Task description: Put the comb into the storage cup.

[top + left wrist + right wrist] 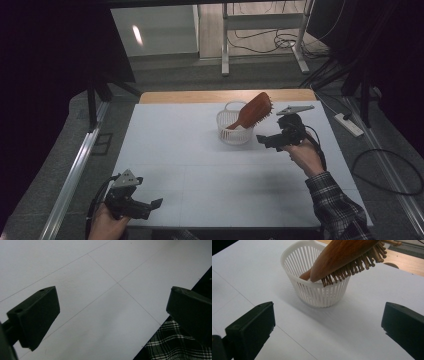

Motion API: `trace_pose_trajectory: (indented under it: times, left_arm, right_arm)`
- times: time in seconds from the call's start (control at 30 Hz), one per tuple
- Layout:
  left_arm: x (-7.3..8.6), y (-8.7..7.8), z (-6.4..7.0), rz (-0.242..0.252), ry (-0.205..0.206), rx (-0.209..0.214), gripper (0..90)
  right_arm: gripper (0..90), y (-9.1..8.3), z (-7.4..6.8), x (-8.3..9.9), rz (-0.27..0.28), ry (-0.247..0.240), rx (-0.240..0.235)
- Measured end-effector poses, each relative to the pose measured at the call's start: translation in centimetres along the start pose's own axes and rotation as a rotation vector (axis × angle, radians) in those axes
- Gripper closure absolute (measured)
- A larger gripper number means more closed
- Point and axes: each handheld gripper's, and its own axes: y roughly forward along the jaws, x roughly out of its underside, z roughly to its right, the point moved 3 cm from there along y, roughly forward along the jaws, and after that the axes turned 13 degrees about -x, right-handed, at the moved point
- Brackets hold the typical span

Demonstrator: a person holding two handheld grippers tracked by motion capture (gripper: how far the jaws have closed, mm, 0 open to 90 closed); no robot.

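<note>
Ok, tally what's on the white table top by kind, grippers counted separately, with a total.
White slatted basket: 1
Wooden hairbrush, handle down in the basket, head leaning over the rim: 1
Grippers, both with jaws open and holding nothing: 2, the left gripper and the right gripper
Total: 4

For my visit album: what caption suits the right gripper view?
Open black jaws face a white slotted basket with a wooden hairbrush leaning on its rim, handle inside.
</note>
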Motion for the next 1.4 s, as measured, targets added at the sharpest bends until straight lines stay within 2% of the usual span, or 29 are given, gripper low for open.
trace_pose_trajectory:
  times: [0.43, 0.6, 0.9, 1.2, 1.4]
  left_arm:
    - [0.0, 0.0, 0.0, 0.003, -0.002, -0.001, 0.0]
    - [0.1, -0.1, -0.3, 0.012, -0.023, 0.011, 0.0]
    - [0.1, -0.2, -0.3, 0.017, -0.029, 0.01, 0.0]
    - [0.1, -0.4, -0.6, 0.037, -0.058, 0.013, 0.0]
    - [0.2, -0.5, -0.8, 0.045, -0.063, -0.002, 0.0]
  right_arm:
    - [0.0, -0.4, -0.5, 0.9, -0.015, 0.0, -0.01]
    - [0.0, -0.6, -0.8, 1.1, -0.017, -0.001, -0.02]
    - [0.0, -0.7, -1.3, 1.6, -0.015, -0.009, -0.026]
    - [0.0, -0.8, -2.0, 2.0, -0.025, -0.021, -0.039]
    - [0.0, -1.0, -2.3, 2.2, -0.026, -0.003, -0.077]
